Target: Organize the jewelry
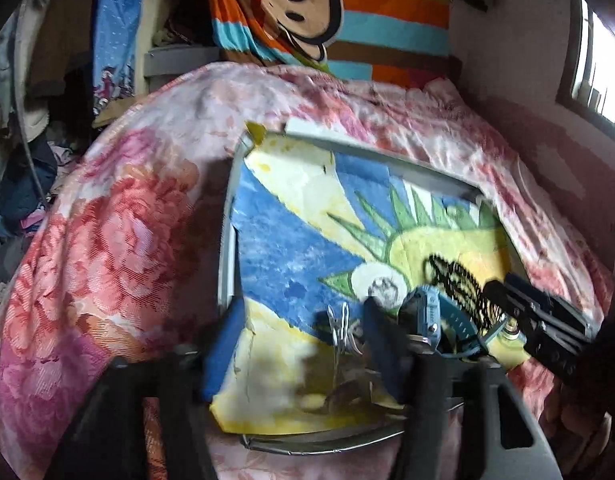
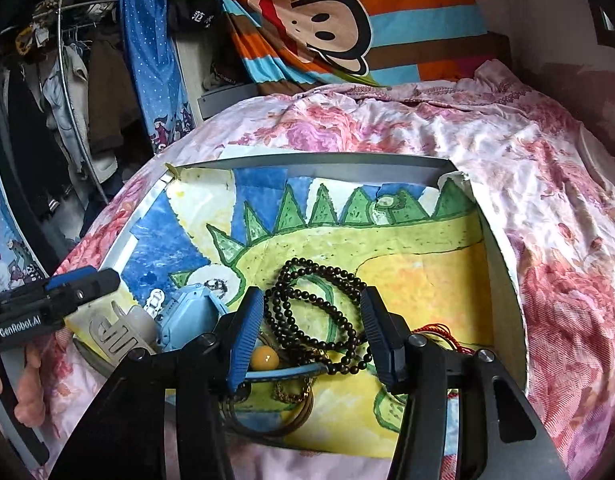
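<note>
A grey tray (image 2: 319, 162) lined with a painted dinosaur picture lies on the bed. A dark bead necklace (image 2: 307, 312) lies coiled in it, between the fingers of my open right gripper (image 2: 311, 332). A yellow bead (image 2: 266, 357), a thin gold chain (image 2: 291, 394) and a red cord (image 2: 439, 330) lie near it. A blue watch (image 2: 189, 312) and a clear hair clip (image 2: 115, 334) lie at the tray's left. In the left wrist view, my open left gripper (image 1: 303, 344) hovers over the clip (image 1: 339, 326), beside the watch (image 1: 427, 314) and the necklace (image 1: 455, 284).
The tray (image 1: 227, 240) rests on a pink floral bedspread (image 2: 507, 152). A striped monkey blanket (image 2: 331, 28) hangs behind. Clothes on a rack (image 2: 75, 80) stand at the left. A wall and window (image 1: 599, 60) close the right side.
</note>
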### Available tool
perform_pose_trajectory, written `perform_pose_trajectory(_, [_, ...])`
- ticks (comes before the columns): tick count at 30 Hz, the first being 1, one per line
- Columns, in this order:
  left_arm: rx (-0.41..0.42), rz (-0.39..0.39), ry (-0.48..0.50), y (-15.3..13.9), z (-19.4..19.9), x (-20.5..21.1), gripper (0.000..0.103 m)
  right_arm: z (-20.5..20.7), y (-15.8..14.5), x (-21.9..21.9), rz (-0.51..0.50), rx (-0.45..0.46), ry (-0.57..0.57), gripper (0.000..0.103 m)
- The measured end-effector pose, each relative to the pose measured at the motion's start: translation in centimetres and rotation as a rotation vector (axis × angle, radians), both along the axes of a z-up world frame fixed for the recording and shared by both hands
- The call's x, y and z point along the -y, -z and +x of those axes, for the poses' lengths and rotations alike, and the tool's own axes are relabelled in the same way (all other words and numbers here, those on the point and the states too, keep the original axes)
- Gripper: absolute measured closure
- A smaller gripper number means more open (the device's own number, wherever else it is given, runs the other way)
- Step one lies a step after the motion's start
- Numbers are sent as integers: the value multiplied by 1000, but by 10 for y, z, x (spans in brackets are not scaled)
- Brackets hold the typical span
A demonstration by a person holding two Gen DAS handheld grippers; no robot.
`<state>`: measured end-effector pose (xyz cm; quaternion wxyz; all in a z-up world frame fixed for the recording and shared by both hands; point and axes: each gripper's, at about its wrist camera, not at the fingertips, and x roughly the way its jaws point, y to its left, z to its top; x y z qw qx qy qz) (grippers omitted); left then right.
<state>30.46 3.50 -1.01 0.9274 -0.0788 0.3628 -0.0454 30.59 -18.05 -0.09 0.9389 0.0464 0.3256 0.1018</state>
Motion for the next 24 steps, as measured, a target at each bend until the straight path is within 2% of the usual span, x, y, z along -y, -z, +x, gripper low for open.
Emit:
perform_pose_trajectory(3, [17, 16, -8, -7, -4, 0, 40, -5, -5, 2, -5, 17, 11, 51])
perform_pose_trajectory(5, [30, 37, -15, -11, -8, 0, 35, -9, -10, 4, 1, 35, 25, 38])
perform_pose_trajectory(7, [47, 53, -25, -15, -12, 0, 23, -13, -16, 6, 9, 49, 32, 32])
perform_pose_trajectory(11, [69, 72, -29, -24, -20, 1, 20, -23, -27, 10, 1, 80, 55, 18])
perform_pose_trajectory(14, [101, 94, -40, -32, -30, 2, 10, -34, -34, 13, 2, 111, 67, 8])
perform_pose_trajectory(16, [129, 116, -50, -38, -38, 3, 5, -43, -38, 15, 8, 135, 72, 7])
perform_pose_trajectory(19, [167, 132, -45, -47, -51, 6, 3, -58, -43, 18, 18, 165, 80, 2])
perform_pose_trajectory(24, [215, 176, -26, -55, -73, 14, 1, -86, -51, 26, 29, 217, 101, 2])
